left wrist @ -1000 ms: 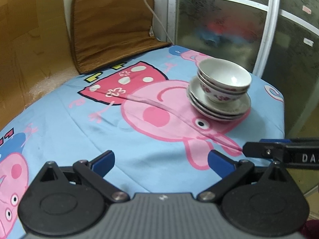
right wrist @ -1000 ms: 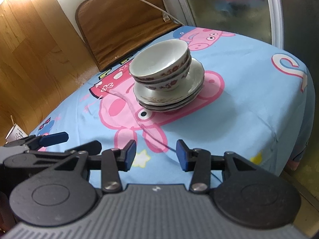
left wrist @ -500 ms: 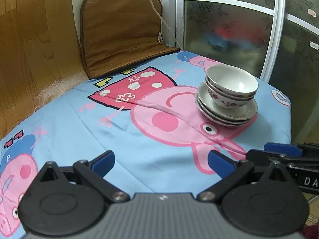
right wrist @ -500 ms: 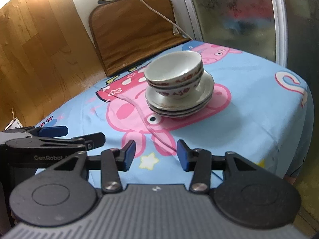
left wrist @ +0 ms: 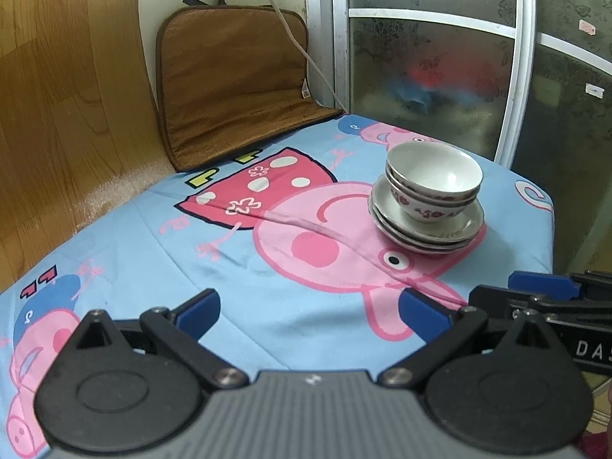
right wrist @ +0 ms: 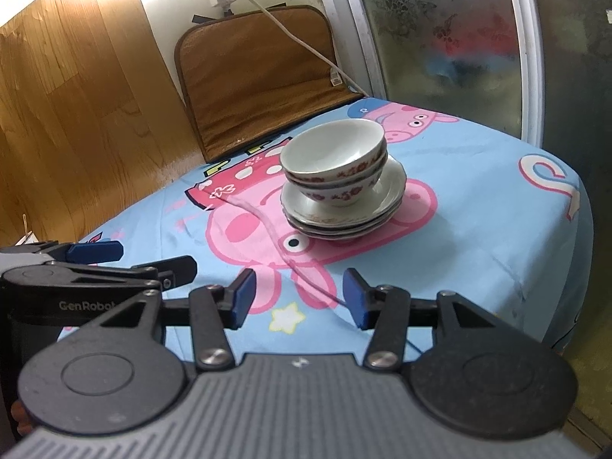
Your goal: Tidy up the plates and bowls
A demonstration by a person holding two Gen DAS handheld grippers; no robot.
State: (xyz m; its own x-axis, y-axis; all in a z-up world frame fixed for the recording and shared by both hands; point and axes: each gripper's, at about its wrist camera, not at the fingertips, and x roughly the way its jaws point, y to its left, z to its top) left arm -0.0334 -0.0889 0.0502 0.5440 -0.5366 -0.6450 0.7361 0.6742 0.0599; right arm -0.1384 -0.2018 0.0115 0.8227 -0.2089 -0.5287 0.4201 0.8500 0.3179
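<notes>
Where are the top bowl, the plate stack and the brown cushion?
top bowl (right wrist: 325, 153): right wrist view, inner wall.
plate stack (right wrist: 394, 187): right wrist view, top plate's rim.
brown cushion (left wrist: 233, 88): left wrist view, upright face.

open cloth (right wrist: 478, 206) ahead; stacked bowls (right wrist: 332, 160) mid-table; cushion (right wrist: 260, 76) behind

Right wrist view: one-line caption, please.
Nested bowls on stacked plates atop cartoon cloth; right gripper opening, empty.

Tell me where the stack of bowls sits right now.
The stacked bowls sit nested on the pile of plates, on the cartoon-pig cloth, ahead of both wrist cameras, in front of the brown cushion.
</notes>
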